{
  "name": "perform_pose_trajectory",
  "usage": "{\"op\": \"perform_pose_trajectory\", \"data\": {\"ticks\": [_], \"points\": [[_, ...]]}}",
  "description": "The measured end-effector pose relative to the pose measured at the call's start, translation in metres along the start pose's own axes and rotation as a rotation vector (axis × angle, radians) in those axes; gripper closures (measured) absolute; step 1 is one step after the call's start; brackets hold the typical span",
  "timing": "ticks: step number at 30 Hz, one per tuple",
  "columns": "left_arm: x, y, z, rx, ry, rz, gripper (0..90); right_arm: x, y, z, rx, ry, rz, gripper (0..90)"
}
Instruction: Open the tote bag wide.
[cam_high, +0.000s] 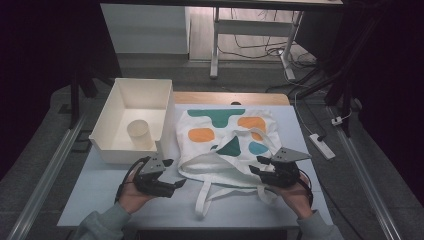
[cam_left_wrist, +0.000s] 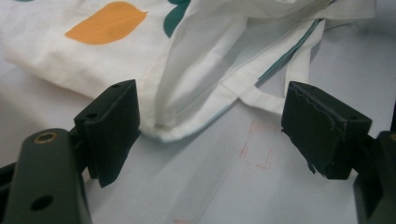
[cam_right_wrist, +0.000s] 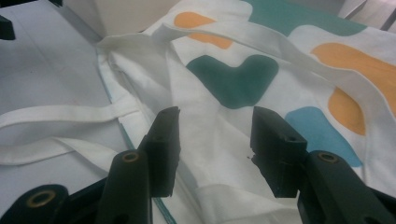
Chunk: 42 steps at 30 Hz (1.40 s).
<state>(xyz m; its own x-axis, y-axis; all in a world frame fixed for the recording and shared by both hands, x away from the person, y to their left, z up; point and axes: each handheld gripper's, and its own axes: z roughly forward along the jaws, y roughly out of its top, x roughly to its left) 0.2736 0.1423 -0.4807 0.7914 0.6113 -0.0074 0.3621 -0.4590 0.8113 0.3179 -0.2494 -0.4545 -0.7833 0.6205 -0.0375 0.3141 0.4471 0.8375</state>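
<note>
White cloth tote bag w/ orange, teal & blue blob prints (cam_high: 227, 137) lies flat at the middle of the pale grey table (cam_high: 100, 190), its mouth toward the near edge & its two white strap handles (cam_high: 207, 192) trailing out to that edge. Left gripper (cam_high: 174, 173), held in the person's left hand (cam_high: 131, 192), sits near the near-left part of the table, just beside the bag's near-left corner; jaws spread wide apart, nothing between them. In the left gripper view the bag's folded hem corner (cam_left_wrist: 163, 130) lies just ahead of the jaws, not touching the pads, w/ a faint red square mark (cam_left_wrist: 257, 149) on the bare tabletop beyond. Right gripper (cam_high: 256, 166), in the right hand (cam_high: 295, 195), is at the bag's near-right edge, over the cloth; jaws about half apart. In the right gripper view white fabric (cam_right_wrist: 215, 140) runs between the two jaws, but can't tell if the pads press it. Cream open-top plastic bin (cam_high: 115, 150) stands at the far-left corner, just beside the bag, w/ a pale translucent cup (cam_high: 138, 131) upright inside.
</note>
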Motion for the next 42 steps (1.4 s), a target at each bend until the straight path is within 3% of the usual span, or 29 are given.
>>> {"op": "perform_pose_trajectory", "data": {"ticks": [11, 22, 32, 42], "points": [[-0.004, 0.022, 0.029, 0.020, -0.040, 0.017, 20.5, 0.018, 0.001, 0.011, 0.025, 0.052, -0.042, 52.7], [0.006, 0.045, 0.053, 0.025, -0.024, 0.000, 19.9, 0.032, 0.004, 0.016, 0.036, 0.093, -0.075, 52.7], [0.009, 0.069, 0.069, 0.027, -0.027, 0.032, 22.0, 0.046, 0.006, 0.021, 0.053, 0.133, -0.106, 52.5], [0.015, 0.085, 0.102, 0.059, -0.091, 0.025, 28.1, 0.056, 0.006, 0.027, 0.068, 0.165, -0.127, 52.3]]}}
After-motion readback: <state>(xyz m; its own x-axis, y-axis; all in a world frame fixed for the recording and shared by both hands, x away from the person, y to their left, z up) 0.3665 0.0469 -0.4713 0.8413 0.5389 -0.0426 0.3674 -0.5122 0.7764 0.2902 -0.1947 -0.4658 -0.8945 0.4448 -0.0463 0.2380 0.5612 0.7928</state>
